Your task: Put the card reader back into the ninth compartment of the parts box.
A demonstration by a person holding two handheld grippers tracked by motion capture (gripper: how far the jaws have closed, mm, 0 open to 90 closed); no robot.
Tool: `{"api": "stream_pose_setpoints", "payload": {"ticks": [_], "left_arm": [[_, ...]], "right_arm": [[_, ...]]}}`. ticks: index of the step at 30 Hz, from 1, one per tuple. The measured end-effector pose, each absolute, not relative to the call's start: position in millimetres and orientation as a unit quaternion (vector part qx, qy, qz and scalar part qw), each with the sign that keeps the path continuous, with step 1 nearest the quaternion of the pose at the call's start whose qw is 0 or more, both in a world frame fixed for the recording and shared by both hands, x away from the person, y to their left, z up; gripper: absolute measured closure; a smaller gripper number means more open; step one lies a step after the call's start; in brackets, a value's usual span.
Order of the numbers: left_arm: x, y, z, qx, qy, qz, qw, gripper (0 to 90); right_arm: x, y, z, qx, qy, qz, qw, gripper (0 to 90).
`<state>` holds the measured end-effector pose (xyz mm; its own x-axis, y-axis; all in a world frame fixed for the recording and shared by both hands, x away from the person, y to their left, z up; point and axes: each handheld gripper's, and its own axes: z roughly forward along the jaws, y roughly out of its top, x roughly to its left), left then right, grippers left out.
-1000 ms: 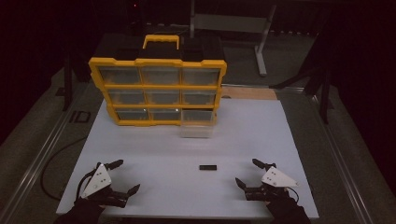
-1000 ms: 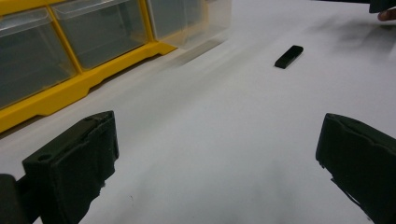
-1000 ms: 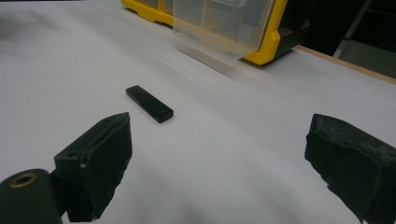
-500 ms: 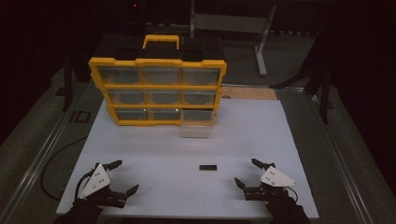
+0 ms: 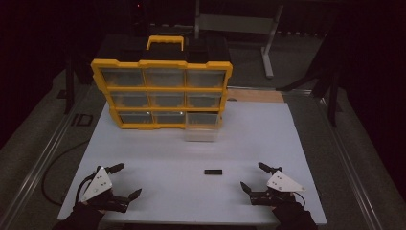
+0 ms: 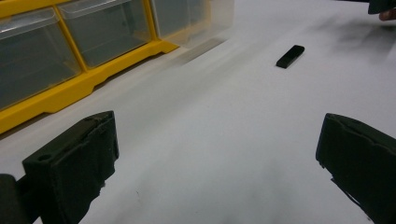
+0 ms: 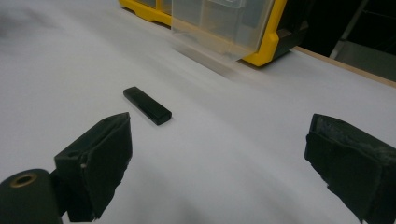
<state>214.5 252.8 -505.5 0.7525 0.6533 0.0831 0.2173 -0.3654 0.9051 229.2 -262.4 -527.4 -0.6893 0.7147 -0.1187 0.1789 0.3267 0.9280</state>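
Observation:
A small flat black bar (image 5: 213,171) lies on the white table top (image 5: 167,158), between my two grippers and nearer the right one. My left gripper (image 5: 127,180) rests open at the front left with nothing between its jaws. In the left gripper view the left gripper (image 6: 215,163) is open and the black bar (image 6: 290,56) lies far ahead. My right gripper (image 5: 252,176) is open at the front right. The right gripper view has the right gripper (image 7: 219,158) open, with the black bar (image 7: 147,105) just beyond its left jaw.
A yellow parts organizer (image 5: 163,91) with clear drawers stands upright at the back of the table. Its bottom right clear drawer (image 5: 202,132) is pulled out toward me. The table's front edge runs just under both hands.

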Motion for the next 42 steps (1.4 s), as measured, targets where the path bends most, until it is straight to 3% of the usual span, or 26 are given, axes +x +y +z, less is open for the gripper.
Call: {"api": "stream_pose_setpoints", "payload": {"ticks": [42], "left_arm": [[256, 200, -442, 0.863, 0.178, 0.154, 0.448, 0.1]], "right_arm": [[230, -258, -527, 0.280, 0.774, 0.506, 0.256, 8.4]]}}
